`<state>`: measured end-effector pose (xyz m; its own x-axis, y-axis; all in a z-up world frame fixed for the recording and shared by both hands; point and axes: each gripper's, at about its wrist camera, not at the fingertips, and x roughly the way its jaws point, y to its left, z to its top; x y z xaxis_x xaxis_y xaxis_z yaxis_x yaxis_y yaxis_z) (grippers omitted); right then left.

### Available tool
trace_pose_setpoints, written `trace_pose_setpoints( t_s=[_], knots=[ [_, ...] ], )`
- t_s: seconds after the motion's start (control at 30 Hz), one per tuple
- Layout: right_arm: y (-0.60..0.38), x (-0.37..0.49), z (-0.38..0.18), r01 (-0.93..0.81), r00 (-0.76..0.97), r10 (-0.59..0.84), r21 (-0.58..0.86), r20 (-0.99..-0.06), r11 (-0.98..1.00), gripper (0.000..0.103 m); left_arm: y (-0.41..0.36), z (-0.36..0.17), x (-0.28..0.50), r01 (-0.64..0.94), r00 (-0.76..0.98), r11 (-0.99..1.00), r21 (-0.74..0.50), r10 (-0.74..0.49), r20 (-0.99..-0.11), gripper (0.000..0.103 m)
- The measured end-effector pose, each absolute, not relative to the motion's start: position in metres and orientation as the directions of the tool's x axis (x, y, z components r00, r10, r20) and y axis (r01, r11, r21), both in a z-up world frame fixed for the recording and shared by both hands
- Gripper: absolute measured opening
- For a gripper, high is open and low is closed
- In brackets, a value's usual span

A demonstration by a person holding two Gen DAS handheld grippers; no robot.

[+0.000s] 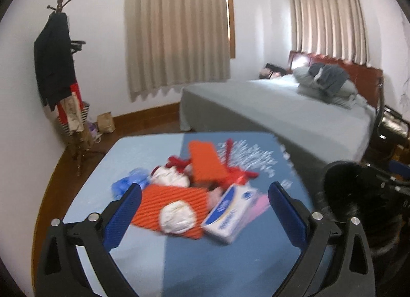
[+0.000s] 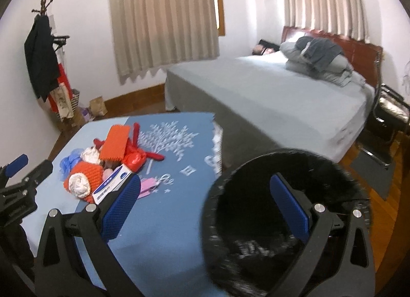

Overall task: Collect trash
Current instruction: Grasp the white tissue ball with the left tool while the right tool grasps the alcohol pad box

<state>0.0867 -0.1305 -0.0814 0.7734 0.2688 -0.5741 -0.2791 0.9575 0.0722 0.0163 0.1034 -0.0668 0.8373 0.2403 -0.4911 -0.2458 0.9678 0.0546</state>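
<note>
Up close, the left gripper (image 1: 205, 209) has its fingers spread wide and empty above the trash pile (image 1: 194, 189): orange foam sheets, crumpled white paper (image 1: 178, 216), a blue-and-white box (image 1: 230, 213), all blurred. The right gripper (image 2: 205, 209) is likewise spread wide, holding nothing, over the black bin (image 2: 282, 220), whose inside is too dark to read. Beyond the blue worktop (image 1: 205, 266) stands a bed (image 1: 282, 107) under curtains (image 1: 176, 27).
</note>
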Motion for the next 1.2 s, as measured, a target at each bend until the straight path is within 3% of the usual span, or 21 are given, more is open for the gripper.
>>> trace_pose_setpoints(
  t_s=[0.17, 0.6, 0.7, 0.8, 0.93, 1.2],
  knots=[
    [-0.101, 0.103, -0.103, -0.326, 0.750, 0.300, 0.066, -0.589, 0.943, 0.098, 0.134, -0.100, 0.024, -0.292, 0.799, 0.953, 0.077, 0.287, -0.528, 0.097],
    [-0.067, 0.137, -0.141, -0.342, 0.704, 0.295, 0.056, -0.646, 0.938, 0.098, 0.173, -0.164, 0.066, -0.311, 0.727, 0.950, 0.035, 0.261, -0.635, 0.077],
    [-0.061, 0.141, -0.145, -0.347, 0.697, 0.296, 0.054, -0.653, 0.936, 0.098, 0.171, -0.169, 0.072, -0.288, 0.722, 0.957, 0.037, 0.242, -0.648, 0.068],
    [-0.056, 0.143, -0.148, -0.353, 0.690, 0.299, 0.054, -0.659, 0.934, 0.098, 0.170, -0.174, 0.075, -0.256, 0.720, 0.967, 0.012, 0.199, -0.665, 0.050],
    [-0.049, 0.143, -0.151, -0.363, 0.683, 0.305, 0.054, -0.664, 0.930, 0.098, 0.166, -0.176, 0.075, -0.239, 0.726, 0.971, 0.012, 0.187, -0.662, 0.039],
    [-0.030, 0.138, -0.154, -0.402, 0.664, 0.341, 0.066, -0.666, 0.913, 0.098, 0.177, -0.153, 0.051, -0.263, 0.764, 0.965, -0.023, 0.193, -0.615, 0.034]
  ],
)
